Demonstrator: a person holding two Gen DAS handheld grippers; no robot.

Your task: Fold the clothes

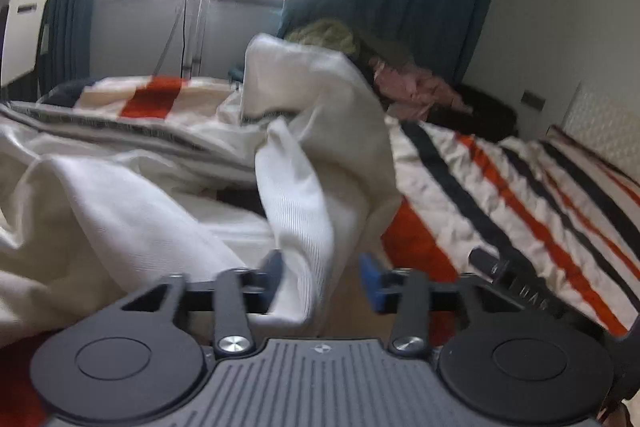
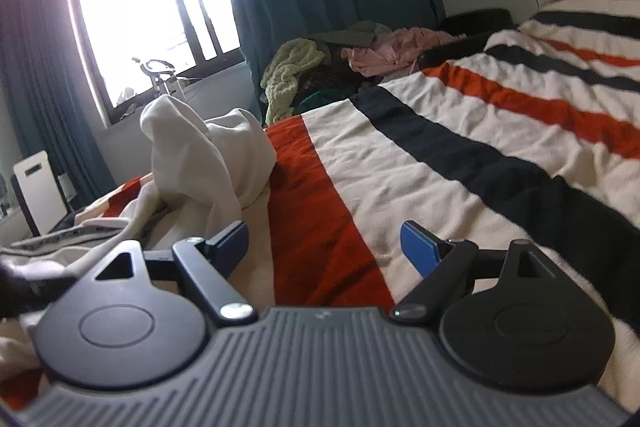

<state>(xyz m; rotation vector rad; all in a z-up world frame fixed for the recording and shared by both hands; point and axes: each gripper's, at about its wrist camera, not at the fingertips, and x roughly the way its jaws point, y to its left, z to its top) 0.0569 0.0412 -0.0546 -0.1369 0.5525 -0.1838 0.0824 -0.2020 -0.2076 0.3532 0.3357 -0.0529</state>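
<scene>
White garment point(image 1: 312, 131) heaped, rumpled on striped bed point(image 1: 500, 187); no neat fold visible, folding remains. Left gripper point(image 1: 322, 277) jaws apart, cloth between them, possibly loose — blurred. Right gripper point(image 2: 324, 247) wide open, empty, above bedspread.

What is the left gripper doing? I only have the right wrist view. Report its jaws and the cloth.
Observer: The left gripper is open, and a ribbed fold of the white garment hangs between its fingers.
Operator: Tell me if it is pinched.
Observer: Not pinched. The cloth touches only one finger, at the left of that view. The other stands clear, with the striped blanket behind it.
</scene>
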